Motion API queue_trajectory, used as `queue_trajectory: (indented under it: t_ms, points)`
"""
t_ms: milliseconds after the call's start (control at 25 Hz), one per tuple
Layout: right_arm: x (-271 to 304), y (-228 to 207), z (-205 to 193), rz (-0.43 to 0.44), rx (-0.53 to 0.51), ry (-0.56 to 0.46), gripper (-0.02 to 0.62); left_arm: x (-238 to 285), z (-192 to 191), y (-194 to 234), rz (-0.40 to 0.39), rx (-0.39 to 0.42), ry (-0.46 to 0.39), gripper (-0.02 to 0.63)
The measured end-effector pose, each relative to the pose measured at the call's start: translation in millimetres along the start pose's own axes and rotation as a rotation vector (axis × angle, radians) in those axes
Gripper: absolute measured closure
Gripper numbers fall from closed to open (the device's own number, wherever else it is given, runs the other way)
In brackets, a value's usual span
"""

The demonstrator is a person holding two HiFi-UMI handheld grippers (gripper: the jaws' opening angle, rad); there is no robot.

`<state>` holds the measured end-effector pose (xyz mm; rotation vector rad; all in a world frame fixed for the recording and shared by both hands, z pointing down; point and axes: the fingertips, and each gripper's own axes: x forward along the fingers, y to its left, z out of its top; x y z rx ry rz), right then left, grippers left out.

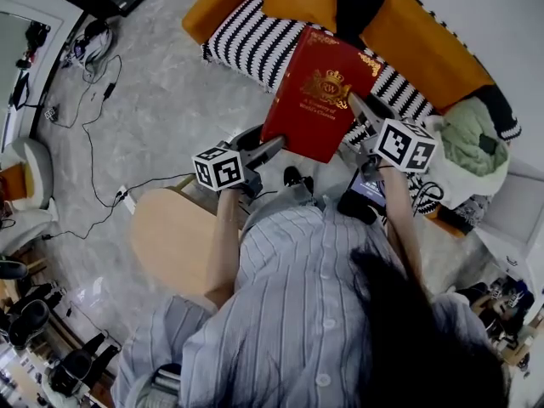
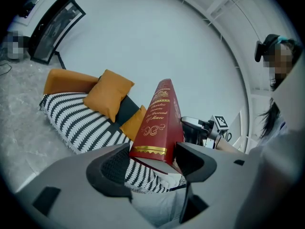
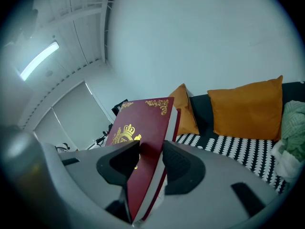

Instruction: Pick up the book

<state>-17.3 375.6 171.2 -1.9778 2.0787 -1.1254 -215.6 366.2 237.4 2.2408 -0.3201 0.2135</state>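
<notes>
Book (image 1: pixel 313 92) is up off the sofa (image 1: pixel 242 25), held between both tools: right tool (image 1: pixel 358 110) clamps its cover edge, left tool (image 1: pixel 274 148) pinches the spine end; lift looks done, next just needs both grips held steady

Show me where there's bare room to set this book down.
The round table shows a bare top. The striped sofa seat is free left of the book, up to the orange arm. Grey floor between the cables and the sofa is open too. Crowded: the sofa's right end, under the green cloth, and the cabled floor far left.
</notes>
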Motion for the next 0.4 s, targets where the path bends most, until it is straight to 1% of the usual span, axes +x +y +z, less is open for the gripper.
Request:
queue_trajectory:
  t_ms: [400]
  points:
    - [4.4,-14.3,-5.4,-0.023,0.018,0.036,0.436,9.1,-2.1,5.5,0.0,-0.016,0.016,0.291]
